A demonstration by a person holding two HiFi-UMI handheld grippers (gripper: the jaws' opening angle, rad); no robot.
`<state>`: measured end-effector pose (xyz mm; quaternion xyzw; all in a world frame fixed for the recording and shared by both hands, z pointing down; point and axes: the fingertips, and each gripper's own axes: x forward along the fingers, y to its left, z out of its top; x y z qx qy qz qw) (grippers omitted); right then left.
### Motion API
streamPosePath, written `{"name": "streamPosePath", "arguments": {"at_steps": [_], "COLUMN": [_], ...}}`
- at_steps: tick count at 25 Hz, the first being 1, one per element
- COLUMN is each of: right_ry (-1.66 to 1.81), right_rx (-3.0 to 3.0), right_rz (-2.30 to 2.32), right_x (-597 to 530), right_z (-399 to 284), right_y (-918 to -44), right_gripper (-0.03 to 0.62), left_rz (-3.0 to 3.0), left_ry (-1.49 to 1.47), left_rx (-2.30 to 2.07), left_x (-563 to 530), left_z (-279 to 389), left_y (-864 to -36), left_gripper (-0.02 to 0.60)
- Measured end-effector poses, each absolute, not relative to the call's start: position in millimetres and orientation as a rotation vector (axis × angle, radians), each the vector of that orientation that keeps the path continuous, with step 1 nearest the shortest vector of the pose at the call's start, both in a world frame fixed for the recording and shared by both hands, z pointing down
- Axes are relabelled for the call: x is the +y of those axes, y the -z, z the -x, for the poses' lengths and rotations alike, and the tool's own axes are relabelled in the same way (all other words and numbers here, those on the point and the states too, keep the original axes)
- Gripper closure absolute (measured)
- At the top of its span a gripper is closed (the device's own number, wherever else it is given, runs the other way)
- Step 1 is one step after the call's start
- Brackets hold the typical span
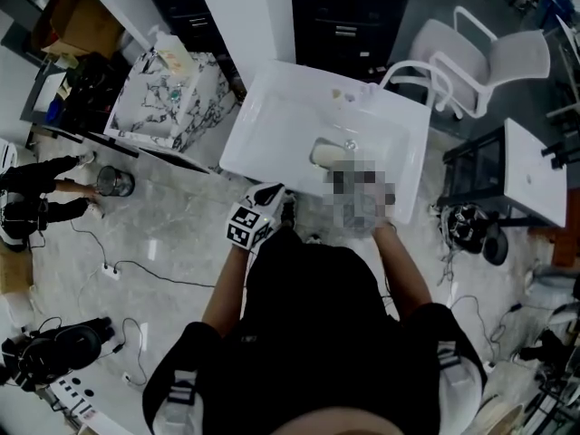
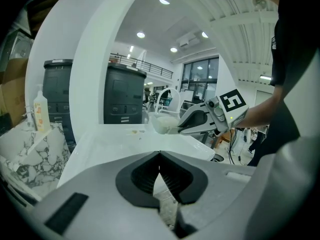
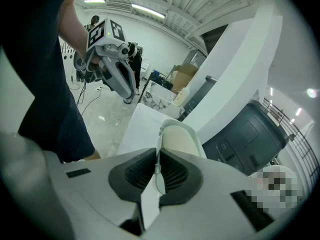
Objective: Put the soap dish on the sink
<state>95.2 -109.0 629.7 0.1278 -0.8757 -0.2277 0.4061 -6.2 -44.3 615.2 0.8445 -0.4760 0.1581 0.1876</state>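
**Status: soap dish held over the sink**

Your right gripper (image 3: 158,152) is clenched on the soap dish (image 3: 180,136). Its fingers (image 3: 134,173) pinch the thin white rim edge-on, and the pale bowl of the dish extends forward beyond the fingertips.

In the head view, the dish sits over the basin of the white sink (image 1: 272,125), toward the sink's right half. A mosaic patch covers the right gripper itself in that view. No view shows whether the dish touches the sink surface.

Your left gripper (image 2: 160,155) carries nothing. Its fingers (image 2: 139,176) are pressed together, with only bare sink surface and floor beyond them. In the head view, it sits at the near edge of the sink on your left side, well apart from the dish.

Surroundings:
- A marble-patterned box (image 1: 168,98) stands just beside the sink's left end.
- A white chair (image 1: 489,62) stands off the sink's right end.
- Dark cabinets (image 2: 122,96) stand behind the sink.
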Motion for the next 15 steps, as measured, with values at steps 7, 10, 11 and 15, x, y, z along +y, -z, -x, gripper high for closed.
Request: {"name": "streamPosePath", "arguments": {"at_steps": [7, 10, 11, 15], "right_ry": [0.556, 0.541, 0.535, 0.515], "right_rx": [-2.194, -2.184, -2.179, -2.171], "right_rz": [-0.336, -0.340, -0.342, -0.354], "right_x": [-132.2, -144.6, -149.4, -168.9], "right_z": [-84.5, -79.1, -77.2, -68.3], "right_y": [-631.7, -634.8, -635.9, -638.2], "right_gripper": [0.583, 0.582, 0.583, 0.582], "left_rz": [-2.397, -2.402, -2.403, -2.407], "left_ry": [-0.438, -0.440, -0.440, -0.447], "left_rx": [-1.310, -1.287, -1.279, -1.253], "left_x": [-78.1, -92.3, -97.8, -121.0], "left_z": [18.9, 23.6, 25.9, 36.0], "left_y": [-614.4, -616.9, -617.9, -620.8], "left_gripper": [0.581, 0.581, 0.581, 0.581]}}
